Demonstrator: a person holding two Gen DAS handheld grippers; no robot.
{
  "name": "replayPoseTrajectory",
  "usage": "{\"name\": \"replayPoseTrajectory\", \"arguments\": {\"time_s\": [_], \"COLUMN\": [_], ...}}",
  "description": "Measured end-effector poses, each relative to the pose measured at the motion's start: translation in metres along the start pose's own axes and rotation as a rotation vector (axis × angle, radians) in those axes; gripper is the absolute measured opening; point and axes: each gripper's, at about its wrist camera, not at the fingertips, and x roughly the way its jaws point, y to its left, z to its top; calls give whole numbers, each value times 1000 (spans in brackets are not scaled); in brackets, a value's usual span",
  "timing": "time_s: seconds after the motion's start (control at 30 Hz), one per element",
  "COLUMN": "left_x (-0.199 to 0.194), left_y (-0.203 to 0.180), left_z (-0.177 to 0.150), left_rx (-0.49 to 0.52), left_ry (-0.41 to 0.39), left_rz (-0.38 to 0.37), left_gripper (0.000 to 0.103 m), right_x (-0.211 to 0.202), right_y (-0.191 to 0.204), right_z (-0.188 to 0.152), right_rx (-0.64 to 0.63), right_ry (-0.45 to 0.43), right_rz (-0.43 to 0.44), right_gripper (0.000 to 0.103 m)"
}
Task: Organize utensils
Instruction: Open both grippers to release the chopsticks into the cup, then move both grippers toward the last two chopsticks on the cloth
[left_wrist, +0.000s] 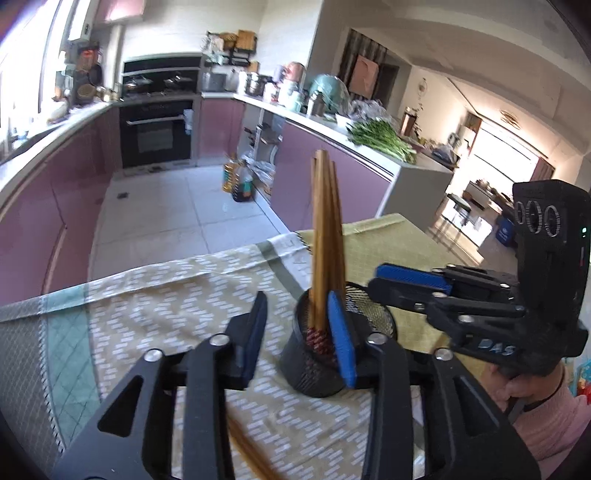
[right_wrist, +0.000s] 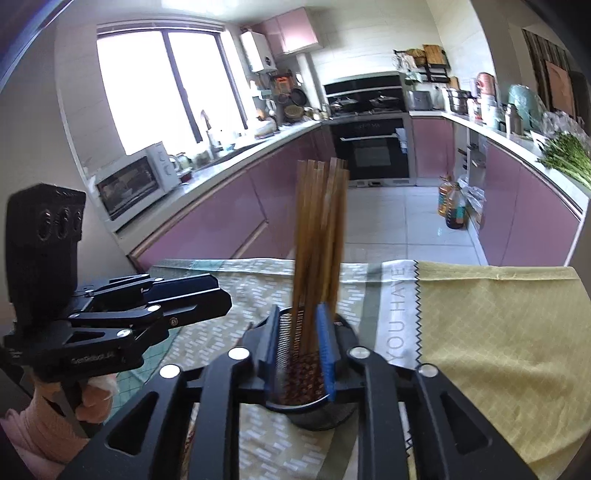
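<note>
Standing chopsticks (right_wrist: 319, 236) fill the mesh holder (left_wrist: 314, 373) on the tablecloth (right_wrist: 498, 332).

Both tools are built alike: black plastic linkage arms with triangular cut-outs, pinned by round silver screw heads, ending in ribbed blue pads (left_wrist: 341, 339). The right gripper (left_wrist: 410, 280) has white lettering along its lower body (blurred, but it looks like "DAS") and a tall black block on top with three round rings and a small green light. The left gripper (right_wrist: 221, 299) carries the same block. The person's sleeve (left_wrist: 546, 417) is pale pink knit.
</note>
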Motion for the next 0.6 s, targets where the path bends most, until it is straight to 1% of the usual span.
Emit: {"name": "replayPoseTrajectory", "arguments": {"time_s": [0.07, 0.1, 0.13, 0.17, 0.2, 0.23, 0.27, 0.3, 0.37, 0.43, 0.5, 0.53, 0.6], "left_x": [-15, -23, -29, -36, -40, -44, -47, -47, -48, -46, -45, -45, -44], "left_y": [6, 9, 11, 15, 19, 22, 23, 25, 30, 36, 43, 48, 57], "left_z": [-13, -21, -25, -33, -41, -47, -54, -60, -74, -87, -95, -101, -111], "left_rx": [-4, -7, -10, -13, -19, -24, -25, -25, -36, -52, -68, -77, -108], "left_ry": [-36, -52, -64, -73, -74, -74, -73, -67, -48, -23, -7, 1, 22], "left_rz": [35, 63, 85, 108, 121, 135, 154, 174, 210, 225, 258, 265, 255], "left_gripper": [49, 58, 61, 63, 69, 73, 76, 81, 84, 89, 92, 93, 93], "right_x": [-7, -8, -9, -9, -8, -4, 0, 5, 19, 33, 44, 49, 56], "right_y": [12, 16, 24, 29, 35, 41, 45, 47, 50, 52, 56, 58, 61], "right_z": [-7, -10, -16, -20, -26, -33, -38, -43, -55, -64, -72, -76, -82], "right_rx": [-30, -41, -62, -76, -90, -101, -104, -102, -88, -67, -70, -68, -68], "right_ry": [-2, 5, 21, 31, 45, 69, 88, 105, 156, 201, 229, 244, 263], "right_rz": [44, 64, 95, 110, 125, 142, 151, 155, 165, 170, 158, 153, 147], "right_gripper": [31, 34, 38, 40, 41, 44, 47, 47, 47, 47, 47, 47, 47]}}
